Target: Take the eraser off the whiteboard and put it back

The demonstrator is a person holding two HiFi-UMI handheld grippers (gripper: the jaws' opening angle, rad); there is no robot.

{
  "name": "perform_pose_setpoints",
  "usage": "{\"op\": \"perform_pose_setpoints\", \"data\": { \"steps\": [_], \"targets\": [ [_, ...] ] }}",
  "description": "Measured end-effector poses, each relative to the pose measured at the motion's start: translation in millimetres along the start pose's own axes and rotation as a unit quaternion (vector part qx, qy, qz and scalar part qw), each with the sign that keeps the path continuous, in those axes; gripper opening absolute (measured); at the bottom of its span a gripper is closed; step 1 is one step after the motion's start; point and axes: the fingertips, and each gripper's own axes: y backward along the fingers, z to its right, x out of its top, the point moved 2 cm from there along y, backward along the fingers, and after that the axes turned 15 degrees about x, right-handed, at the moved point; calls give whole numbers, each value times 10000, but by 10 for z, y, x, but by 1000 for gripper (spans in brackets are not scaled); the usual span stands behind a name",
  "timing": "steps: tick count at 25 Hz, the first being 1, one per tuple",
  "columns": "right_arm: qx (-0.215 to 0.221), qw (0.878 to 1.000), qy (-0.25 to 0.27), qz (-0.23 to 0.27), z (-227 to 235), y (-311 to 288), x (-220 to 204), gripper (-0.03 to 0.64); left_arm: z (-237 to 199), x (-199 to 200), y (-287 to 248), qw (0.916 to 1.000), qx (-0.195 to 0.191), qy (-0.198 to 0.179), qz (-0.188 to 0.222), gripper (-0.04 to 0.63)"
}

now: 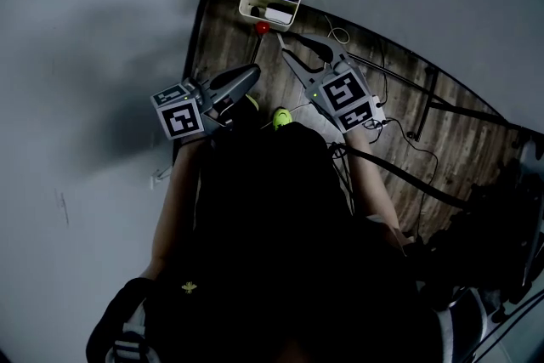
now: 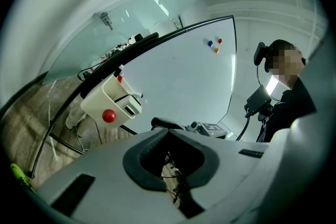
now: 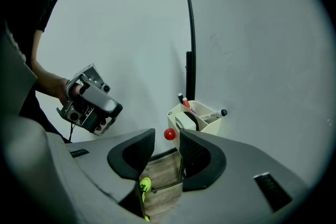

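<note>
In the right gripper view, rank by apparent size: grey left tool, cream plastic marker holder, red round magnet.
1. Grey left tool, though likely nearer the camera.
2. Cream plastic marker holder.
3. Red round magnet, smallest.

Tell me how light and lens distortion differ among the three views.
Head view: dim, the person's clothing nearly black, a soft shadow on the left panel. Left gripper view: brighter, the fisheye lens bends the whiteboard frame. Right gripper view: even light, black corners, the marker holder sharp.

eraser (image 3: 185, 121): white, black-edged | upright in cream holder beside markers | holder on whiteboard (image 3: 262, 50)
</note>
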Motion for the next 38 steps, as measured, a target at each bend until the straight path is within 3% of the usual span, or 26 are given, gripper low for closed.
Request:
{"op": "perform_pose_setpoints", "data": {
  "steps": [12, 22, 38],
  "targets": [
    [-353, 9986, 116, -379, 299, -170, 52, 230, -227, 242, -112, 9992, -182, 70, -341, 17],
    [-356, 9978, 274, -481, 400, -255, 54, 281, -357, 258, -120, 9985, -233, 236, -431, 17],
    [-506, 9951, 541, -658, 489, -297, 58, 255, -439, 321, -65, 9988, -190, 340, -283, 17]
  ]
}}
